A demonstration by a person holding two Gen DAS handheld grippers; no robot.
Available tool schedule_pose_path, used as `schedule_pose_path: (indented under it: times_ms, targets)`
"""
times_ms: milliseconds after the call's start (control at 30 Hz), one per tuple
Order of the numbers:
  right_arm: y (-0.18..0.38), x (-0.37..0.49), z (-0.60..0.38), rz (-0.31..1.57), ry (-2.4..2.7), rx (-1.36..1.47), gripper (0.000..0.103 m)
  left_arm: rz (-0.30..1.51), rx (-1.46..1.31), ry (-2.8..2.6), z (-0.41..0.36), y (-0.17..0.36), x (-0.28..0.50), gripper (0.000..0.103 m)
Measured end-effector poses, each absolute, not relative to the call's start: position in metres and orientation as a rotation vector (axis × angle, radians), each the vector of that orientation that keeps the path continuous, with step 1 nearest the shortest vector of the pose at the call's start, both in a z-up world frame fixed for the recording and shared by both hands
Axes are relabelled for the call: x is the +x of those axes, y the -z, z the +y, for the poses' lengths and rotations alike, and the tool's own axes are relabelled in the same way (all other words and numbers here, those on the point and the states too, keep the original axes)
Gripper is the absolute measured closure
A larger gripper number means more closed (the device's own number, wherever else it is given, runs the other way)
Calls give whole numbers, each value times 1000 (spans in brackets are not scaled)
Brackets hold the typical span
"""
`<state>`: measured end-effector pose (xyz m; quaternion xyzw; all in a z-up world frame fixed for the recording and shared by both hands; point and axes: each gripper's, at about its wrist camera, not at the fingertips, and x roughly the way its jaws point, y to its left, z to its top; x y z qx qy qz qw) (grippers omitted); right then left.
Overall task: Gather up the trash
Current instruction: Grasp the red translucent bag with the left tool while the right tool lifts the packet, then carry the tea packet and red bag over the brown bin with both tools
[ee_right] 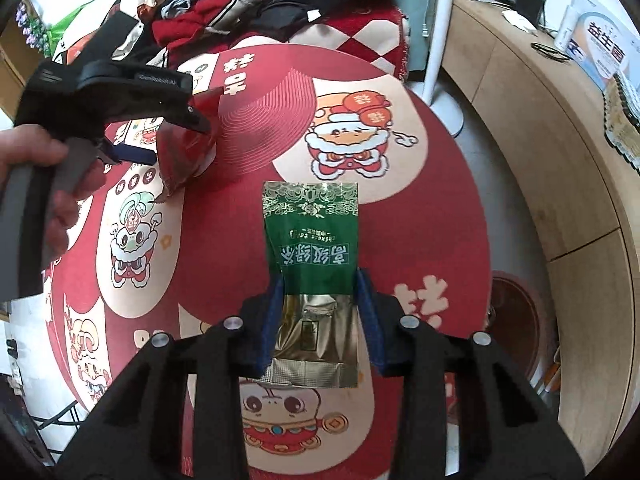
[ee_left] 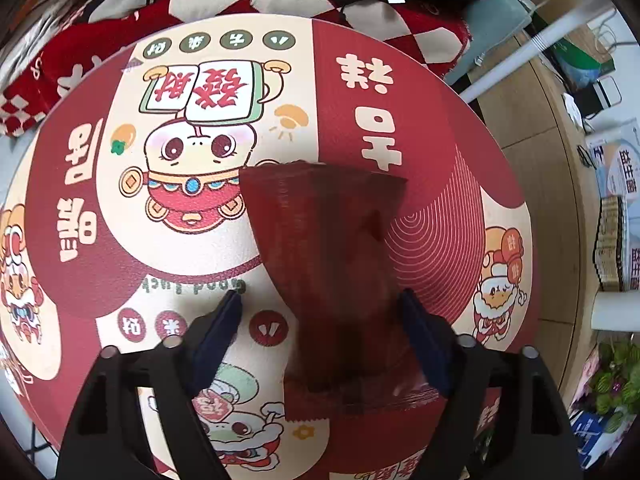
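Observation:
A dark red translucent wrapper [ee_left: 332,264] lies between the fingers of my left gripper [ee_left: 320,300], against its right finger and above the round red cartoon-print tabletop [ee_left: 200,216]. The jaws stand wide apart. In the right wrist view the same left gripper [ee_right: 168,128] is at the upper left with the red wrapper [ee_right: 188,148] hanging at its tips. My right gripper [ee_right: 320,280] is shut on a green and gold tea packet [ee_right: 314,240], held flat above the tabletop [ee_right: 420,220].
A pile of clothes [ee_right: 240,8] lies on a red checked cloth beyond the table. A curved wooden counter [ee_right: 560,168] with boxes runs along the right. A white fan stand [ee_right: 440,60] rises behind the table. A brown round stool [ee_right: 516,320] sits at the right.

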<state>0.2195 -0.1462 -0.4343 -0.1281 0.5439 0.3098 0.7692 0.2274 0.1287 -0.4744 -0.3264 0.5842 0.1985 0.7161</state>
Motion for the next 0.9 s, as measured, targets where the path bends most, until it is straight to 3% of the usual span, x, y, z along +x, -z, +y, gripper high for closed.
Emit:
schedule_pose_path:
  times_ms: [67, 233, 533, 900]
  targets:
    - [433, 219, -153, 1184, -658, -273, 65, 1271, -724, -401, 126, 472, 229, 59]
    - [434, 215, -167, 1197, -622, -263, 65, 1295, -598, -355, 109, 455, 234, 72]
    - [389, 215, -187, 1145, -552, -237, 66, 1250, -418, -284, 94, 385, 226, 75]
    - [291, 204, -208, 1037, -481, -169, 66, 1116, -310, -175, 68, 267, 211, 75]
